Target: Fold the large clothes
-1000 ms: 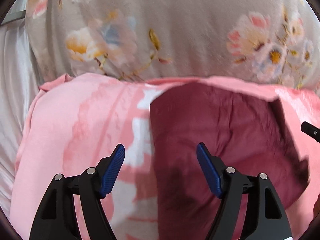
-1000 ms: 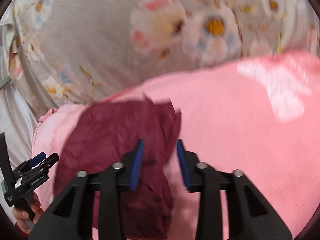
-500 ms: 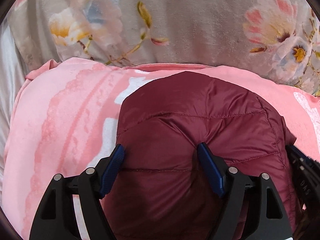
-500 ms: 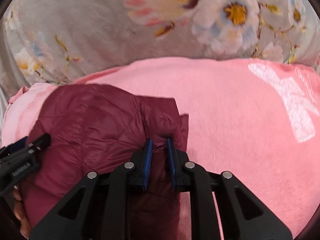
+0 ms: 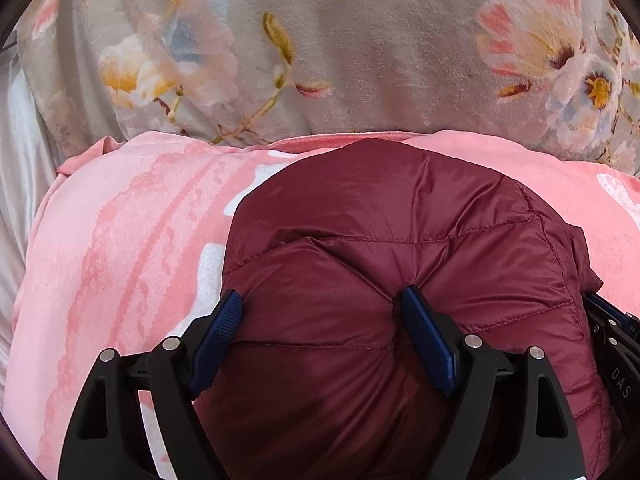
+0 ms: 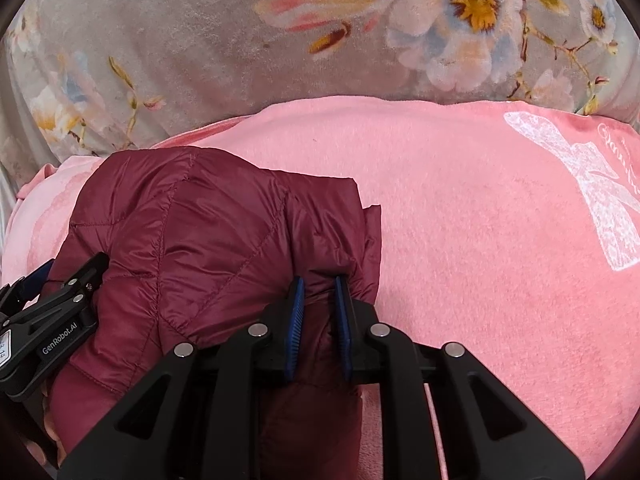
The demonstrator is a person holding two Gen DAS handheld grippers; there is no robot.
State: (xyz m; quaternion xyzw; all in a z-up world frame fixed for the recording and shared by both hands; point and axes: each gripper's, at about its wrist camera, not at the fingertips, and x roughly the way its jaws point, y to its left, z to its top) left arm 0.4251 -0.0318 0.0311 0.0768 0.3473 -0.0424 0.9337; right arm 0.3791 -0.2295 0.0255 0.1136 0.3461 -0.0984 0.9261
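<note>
"GenRobot.AI" is read on the left gripper [image 6: 60,312], seen at 9 o'clock in the right wrist view. The maroon quilted jacket [image 5: 400,248], folded into a bundle, is laid on a pink blanket [image 6: 460,220], its long axis running from 6 toward 12 o'clock. The left gripper's jaws are opening, wide around a puffed fold. The right gripper [image 6: 320,308] is clamped narrowly on the jacket's edge. A floral grey blanket [image 5: 360,48] is seen beyond.
</note>
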